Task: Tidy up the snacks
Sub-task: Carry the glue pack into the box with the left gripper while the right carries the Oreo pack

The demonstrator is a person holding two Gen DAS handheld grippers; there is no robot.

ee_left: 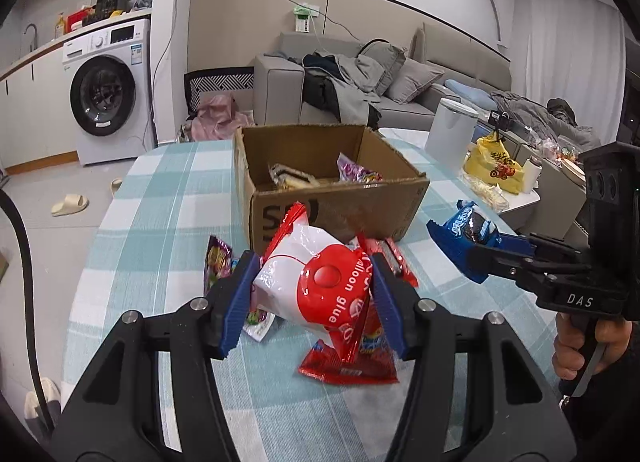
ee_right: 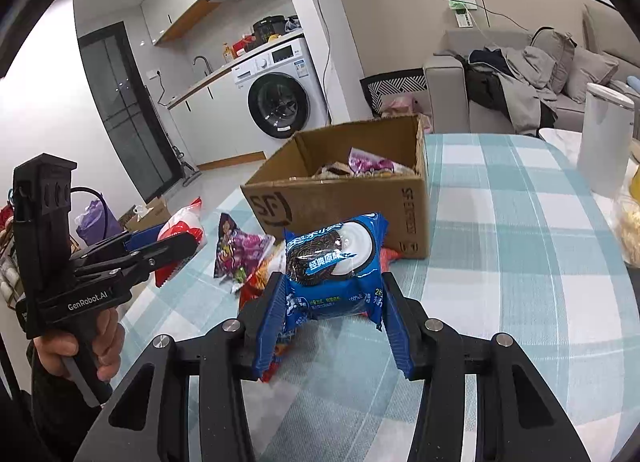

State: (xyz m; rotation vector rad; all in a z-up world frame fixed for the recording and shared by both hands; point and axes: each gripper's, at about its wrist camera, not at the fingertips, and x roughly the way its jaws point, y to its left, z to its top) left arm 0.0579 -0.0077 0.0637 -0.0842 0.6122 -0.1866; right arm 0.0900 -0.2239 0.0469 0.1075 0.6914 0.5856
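My left gripper [ee_left: 310, 290] is shut on a red-and-white snack bag [ee_left: 316, 282] marked "balloon glue", lifted above the checked tablecloth [ee_left: 160, 230]. My right gripper [ee_right: 332, 302] is shut on a blue cookie packet [ee_right: 336, 262], also held off the table; the same packet [ee_left: 466, 232] shows at the right of the left wrist view. An open cardboard box [ee_left: 332, 206] stands just beyond both, with a few snacks inside. More loose packets lie on the cloth under the grippers: a red one [ee_left: 348, 366] and a purple one [ee_right: 236, 246].
A white cylindrical container [ee_left: 450, 130] and a yellow bag [ee_left: 496, 166] sit at the far right of the table. A washing machine [ee_left: 106, 90], a grey sofa [ee_left: 400, 90] with clothes, and slippers [ee_left: 70, 204] on the floor lie beyond the table edge.
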